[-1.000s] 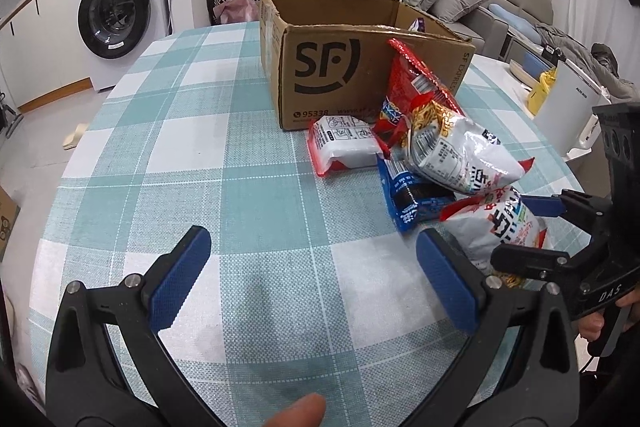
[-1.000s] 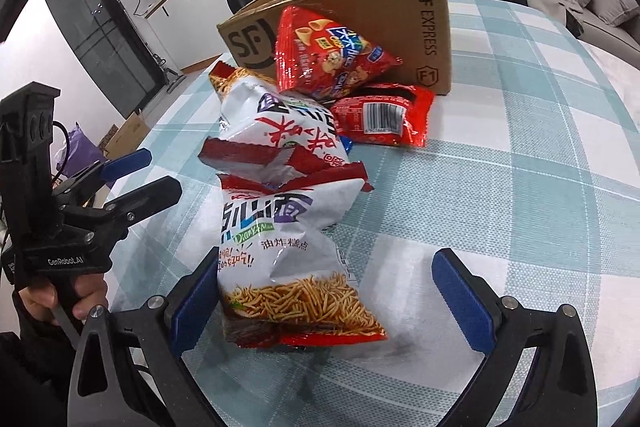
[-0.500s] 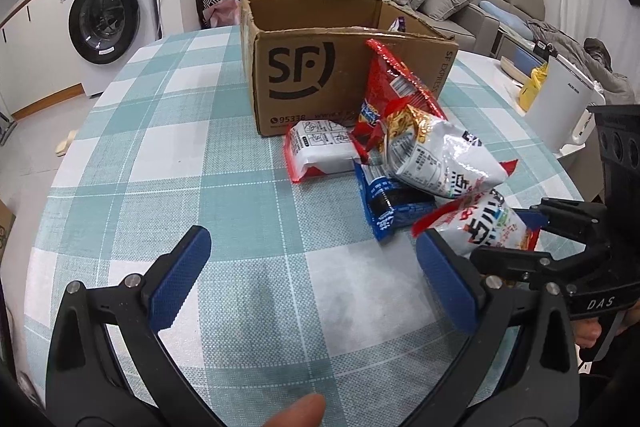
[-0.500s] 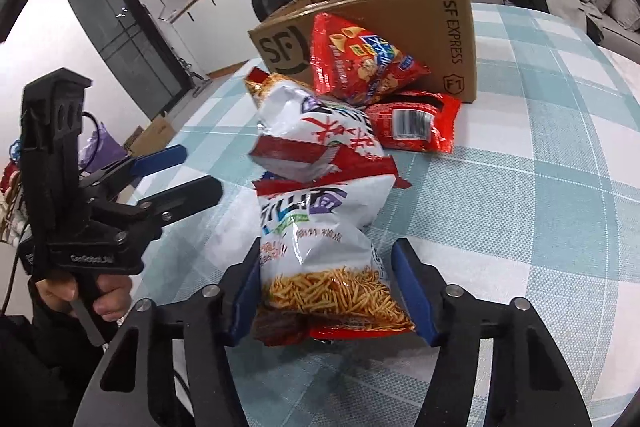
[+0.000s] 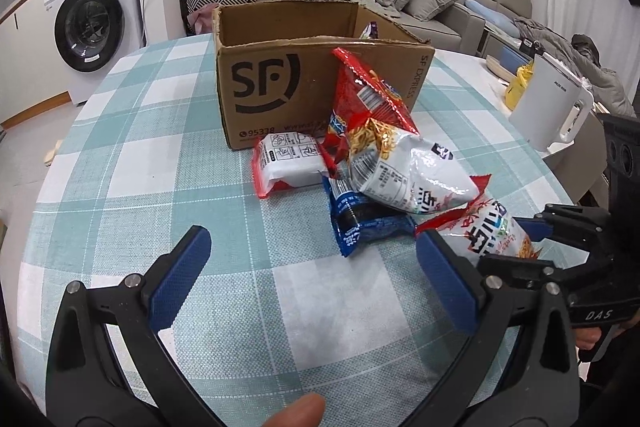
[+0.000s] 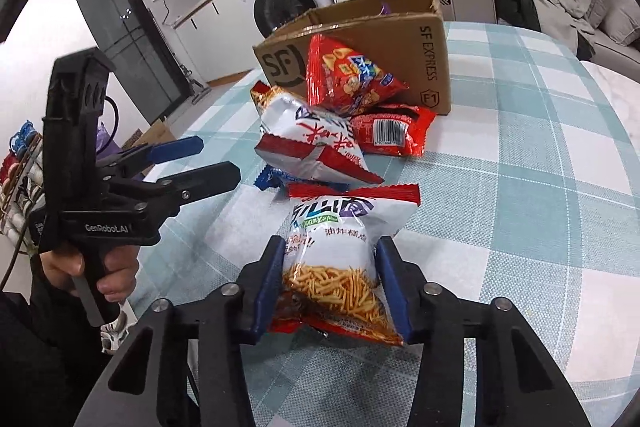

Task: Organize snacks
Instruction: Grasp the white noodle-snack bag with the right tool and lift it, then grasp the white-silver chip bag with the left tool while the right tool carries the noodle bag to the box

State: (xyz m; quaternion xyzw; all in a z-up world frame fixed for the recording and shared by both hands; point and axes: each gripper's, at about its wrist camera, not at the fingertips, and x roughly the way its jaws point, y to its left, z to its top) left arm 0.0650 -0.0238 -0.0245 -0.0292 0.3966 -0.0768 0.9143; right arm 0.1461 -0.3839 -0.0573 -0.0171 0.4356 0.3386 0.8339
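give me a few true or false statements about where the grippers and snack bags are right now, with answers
1. The right gripper is shut on the fried-stick snack bag. True.
2. The left gripper holds the blue packet. False: it is open, holding nothing.
3. The red chip bag leans against the cardboard box. True.
4. The cardboard box lies on its side. False: it stands upright, open at the top.
5. The white kettle is inside the box. False: it stands off to the side, apart from it.

The right gripper (image 6: 330, 285) is clamped on both sides of a snack bag (image 6: 334, 251), while the left gripper (image 5: 310, 271) hangs wide apart above the table, holding nothing.
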